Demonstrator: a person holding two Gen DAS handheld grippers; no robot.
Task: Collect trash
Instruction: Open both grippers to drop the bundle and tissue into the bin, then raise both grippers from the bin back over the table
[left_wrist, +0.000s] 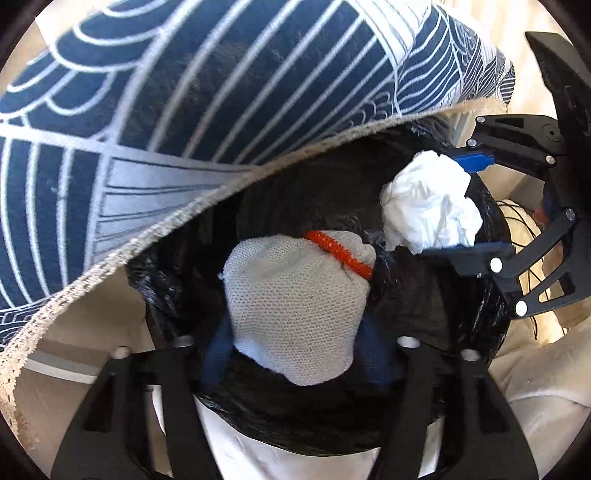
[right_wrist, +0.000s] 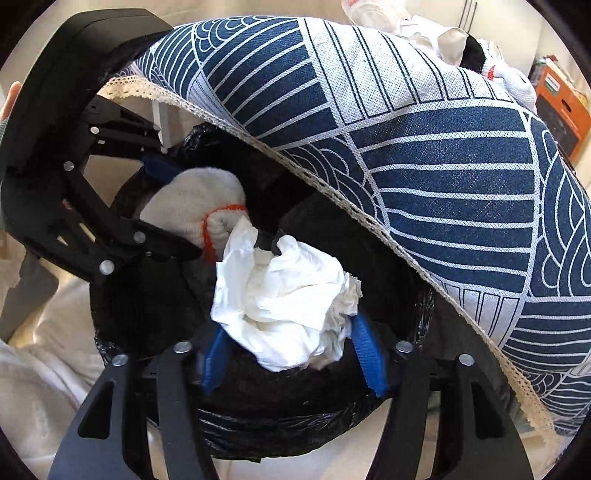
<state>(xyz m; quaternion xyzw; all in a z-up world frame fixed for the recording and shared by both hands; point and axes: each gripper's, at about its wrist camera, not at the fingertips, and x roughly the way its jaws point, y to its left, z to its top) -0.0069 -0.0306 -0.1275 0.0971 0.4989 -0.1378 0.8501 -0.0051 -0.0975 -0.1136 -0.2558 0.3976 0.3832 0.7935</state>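
Note:
My left gripper (left_wrist: 295, 354) is shut on a grey knitted glove with an orange cuff (left_wrist: 295, 299) and holds it over the open bin lined with a black bag (left_wrist: 436, 391). My right gripper (right_wrist: 291, 354) is shut on a crumpled white tissue (right_wrist: 288, 302) over the same bin (right_wrist: 258, 424). The right gripper (left_wrist: 476, 206) with the tissue (left_wrist: 428, 206) also shows in the left wrist view at the right. The left gripper (right_wrist: 166, 206) with the glove (right_wrist: 192, 206) shows in the right wrist view at the left.
A blue and white patterned tablecloth with a lace hem (left_wrist: 184, 110) hangs over the far side of the bin, also in the right wrist view (right_wrist: 424, 166). A white cloth (right_wrist: 44, 369) lies beside the bin. An orange box (right_wrist: 557, 96) stands far right.

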